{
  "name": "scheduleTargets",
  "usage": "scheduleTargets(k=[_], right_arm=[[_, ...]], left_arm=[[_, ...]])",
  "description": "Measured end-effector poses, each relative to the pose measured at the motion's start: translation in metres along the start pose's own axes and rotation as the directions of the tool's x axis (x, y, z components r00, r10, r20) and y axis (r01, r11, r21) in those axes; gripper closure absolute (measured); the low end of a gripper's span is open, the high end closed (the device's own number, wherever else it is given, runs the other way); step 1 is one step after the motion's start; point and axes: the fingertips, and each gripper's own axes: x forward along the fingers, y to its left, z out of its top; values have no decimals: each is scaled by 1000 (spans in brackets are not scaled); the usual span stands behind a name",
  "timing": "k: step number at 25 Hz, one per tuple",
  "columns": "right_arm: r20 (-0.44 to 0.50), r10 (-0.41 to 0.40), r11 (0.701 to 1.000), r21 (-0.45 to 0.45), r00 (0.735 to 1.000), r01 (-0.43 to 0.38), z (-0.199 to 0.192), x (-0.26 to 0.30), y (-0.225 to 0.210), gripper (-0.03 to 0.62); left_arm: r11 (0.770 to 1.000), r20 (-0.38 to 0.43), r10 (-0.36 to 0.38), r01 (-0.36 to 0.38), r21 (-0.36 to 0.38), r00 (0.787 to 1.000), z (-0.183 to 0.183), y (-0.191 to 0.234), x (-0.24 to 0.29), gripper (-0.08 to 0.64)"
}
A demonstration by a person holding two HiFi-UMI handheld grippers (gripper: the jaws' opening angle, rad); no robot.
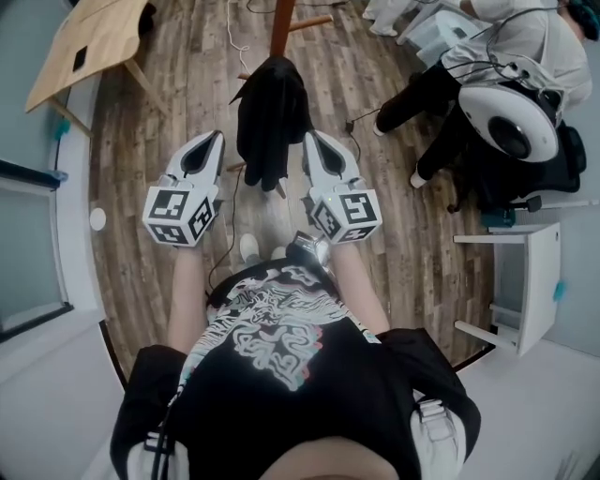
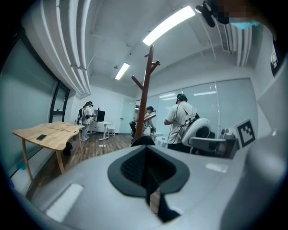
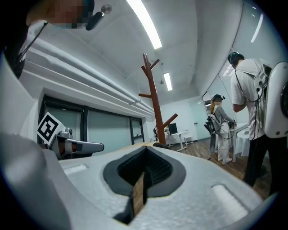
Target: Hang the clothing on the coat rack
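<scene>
- Wooden table (image 1: 82,39): well to the left of the coat rack (image 1: 282,26).
- Coat rack: a brown pole standing on the plank floor (image 1: 187,84).
- Black clothing (image 1: 272,117): draped on the coat rack, hanging down along its pole.
- Left gripper (image 1: 217,139): just left of the coat rack's garment, jaws closed together, holding nothing.
- Right gripper (image 1: 310,139): just right of it, jaws likewise closed and empty.

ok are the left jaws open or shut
Shut: in its own view the left gripper has its jaws together, with only a thin seam between them.
</scene>
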Motion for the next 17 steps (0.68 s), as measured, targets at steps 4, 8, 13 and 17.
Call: scheduleTargets(k=[4,8,13,17], right_arm=[[4,-10,1000,-4,1000,10,1,-1,0,592],[10,-14,1000,-12,1000,14,3,2,3,592],[6,-22,1000,-19,1000,22,0,2,2,592],[2,-26,999,-24,1000,27,-4,7,-1,592]], left_arm=[[1000,21,-11,11,-18,1000,3,2,-2,571],[1000,33,-21,21,-8,999,7,5,-4,571],[1000,25,-28,28,-8,999,2,8,-2,571],[999,15,-36,36,0,999,-1,11,2,571]])
